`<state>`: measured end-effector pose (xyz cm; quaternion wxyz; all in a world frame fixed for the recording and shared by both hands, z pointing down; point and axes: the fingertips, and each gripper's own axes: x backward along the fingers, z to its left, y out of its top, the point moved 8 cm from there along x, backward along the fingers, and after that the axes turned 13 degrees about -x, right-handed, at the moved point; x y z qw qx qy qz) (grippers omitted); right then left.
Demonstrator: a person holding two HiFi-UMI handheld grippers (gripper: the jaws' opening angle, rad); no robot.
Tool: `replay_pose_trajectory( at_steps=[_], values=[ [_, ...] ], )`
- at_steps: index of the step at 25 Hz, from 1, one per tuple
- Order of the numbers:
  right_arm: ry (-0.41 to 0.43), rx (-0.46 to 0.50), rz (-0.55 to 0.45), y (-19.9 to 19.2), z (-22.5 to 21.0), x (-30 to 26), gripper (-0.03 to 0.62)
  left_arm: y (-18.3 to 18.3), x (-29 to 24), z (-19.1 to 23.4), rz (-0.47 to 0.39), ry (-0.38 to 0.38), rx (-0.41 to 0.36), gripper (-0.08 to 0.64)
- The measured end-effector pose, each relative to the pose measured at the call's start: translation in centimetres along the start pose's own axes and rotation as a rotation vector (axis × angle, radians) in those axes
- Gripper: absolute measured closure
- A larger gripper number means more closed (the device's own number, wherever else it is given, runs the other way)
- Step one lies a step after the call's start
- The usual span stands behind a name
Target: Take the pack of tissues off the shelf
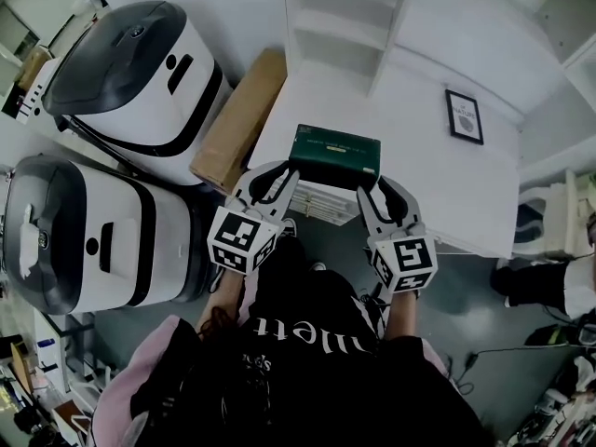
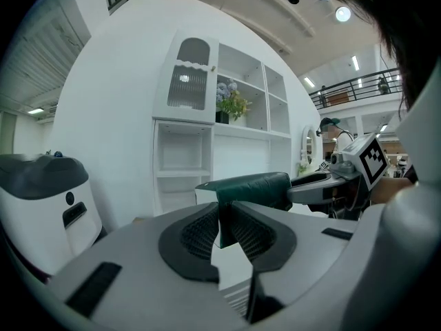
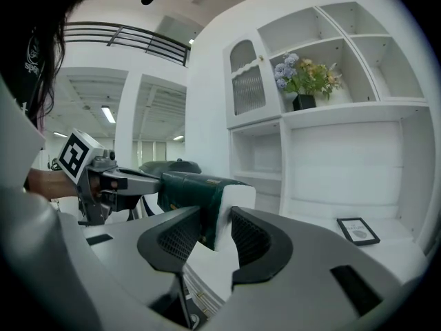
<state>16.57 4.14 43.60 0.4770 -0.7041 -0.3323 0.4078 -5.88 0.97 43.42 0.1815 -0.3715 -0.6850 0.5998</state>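
The pack of tissues point(image 1: 335, 147) is a dark green packet with white ends. It is held level between both grippers, just above a small white ribbed rack point(image 1: 328, 203). My left gripper point(image 1: 277, 179) is shut on its left end, and the green wrapper point(image 2: 251, 185) is pinched between the pads point(image 2: 207, 232). My right gripper point(image 1: 378, 190) grips the right end. There the pack point(image 3: 193, 185) fills the gap between the pads point(image 3: 249, 236). In each gripper view the other gripper shows at the far end of the pack.
Two large white and grey machines point(image 1: 130, 63) point(image 1: 84, 236) stand to the left, with a brown cardboard box point(image 1: 242, 115) beside them. A tall white shelf unit point(image 1: 345, 17) stands ahead, holding a flower pot point(image 3: 303, 81). A framed picture point(image 1: 464, 115) lies on the white surface to the right.
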Motion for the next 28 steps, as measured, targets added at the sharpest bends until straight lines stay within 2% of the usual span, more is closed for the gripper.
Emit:
replay_pose_trajectory(
  at_steps=[28],
  values=[
    [0.037,0.085,-0.011,-0.2,2.5,3.6,0.433,0.8,4.3,-2.5,-0.039,0.049,0.005,0.491]
  ],
)
